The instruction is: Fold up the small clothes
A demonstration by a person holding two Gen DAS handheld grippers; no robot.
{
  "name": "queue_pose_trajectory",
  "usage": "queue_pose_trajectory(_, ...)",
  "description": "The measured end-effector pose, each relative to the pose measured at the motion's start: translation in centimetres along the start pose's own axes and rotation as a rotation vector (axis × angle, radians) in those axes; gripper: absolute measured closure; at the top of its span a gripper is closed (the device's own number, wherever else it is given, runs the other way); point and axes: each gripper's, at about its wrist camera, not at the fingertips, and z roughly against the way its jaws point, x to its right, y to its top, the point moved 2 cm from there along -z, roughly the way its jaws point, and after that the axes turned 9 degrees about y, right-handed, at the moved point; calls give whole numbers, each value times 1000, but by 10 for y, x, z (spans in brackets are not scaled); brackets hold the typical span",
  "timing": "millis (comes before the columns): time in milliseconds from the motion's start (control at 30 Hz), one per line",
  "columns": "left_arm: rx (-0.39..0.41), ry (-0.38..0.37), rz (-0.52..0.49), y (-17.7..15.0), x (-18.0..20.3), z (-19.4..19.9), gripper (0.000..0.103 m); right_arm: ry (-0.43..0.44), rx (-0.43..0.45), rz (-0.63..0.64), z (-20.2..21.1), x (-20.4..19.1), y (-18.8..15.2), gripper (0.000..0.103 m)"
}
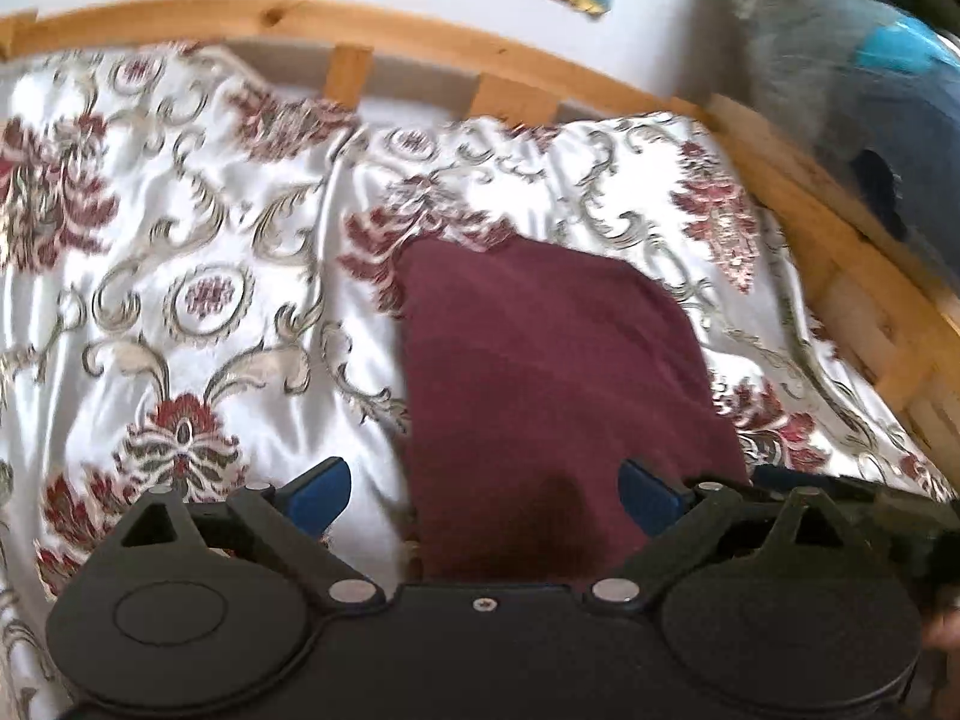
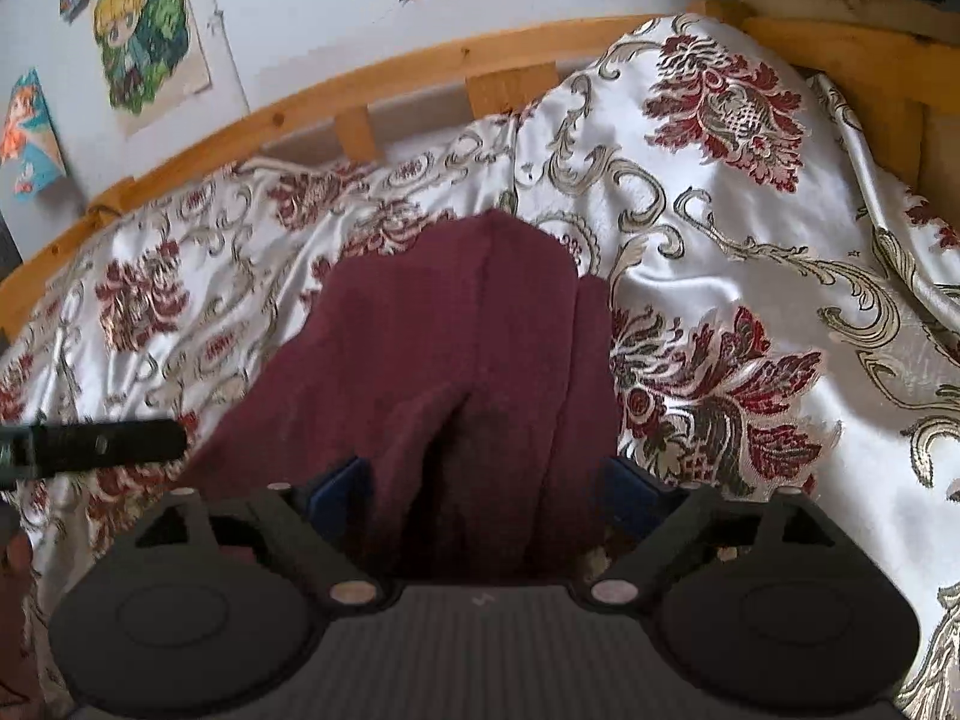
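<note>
A small maroon garment lies folded on the floral satin bedspread. In the left wrist view my left gripper is open, its blue fingertips wide apart over the garment's near left edge, with the right pad on the cloth. In the right wrist view the maroon garment is bunched with a deep crease and fills the gap between the jaws of my right gripper. The jaws stand wide apart, with the blue pads at either side of the cloth.
A pine bed rail with slats runs along the far side, and another rail along the right. The wall behind holds colourful pictures. The left gripper's black body shows at the left of the right wrist view.
</note>
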Motion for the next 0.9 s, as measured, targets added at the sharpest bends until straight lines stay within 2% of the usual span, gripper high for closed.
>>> queue_pose_trajectory(133, -68, 40, -13, -6, 1, -19, 6, 12, -35, -46, -6, 10, -4, 7)
queue_pose_trajectory(200, -78, 41, -4, -12, -2, -22, 2, 13, -48, -63, -7, 14, -6, 4)
queue_pose_trajectory(333, -115, 33, 33, -20, -8, -27, 1, 2, -48, -59, -6, 17, -5, 0)
queue_pose_trajectory(567, -135, 26, 52, -25, -10, -30, 1, 5, 106, -70, 4, 18, 3, 0)
queue_pose_trajectory(733, -131, 31, 49, -25, -9, -31, 1, -33, 208, -118, 2, 29, 6, 0)
queue_pose_trajectory(900, -122, 29, 56, -27, -10, -31, 1, -7, 311, -161, -8, 41, 11, 1)
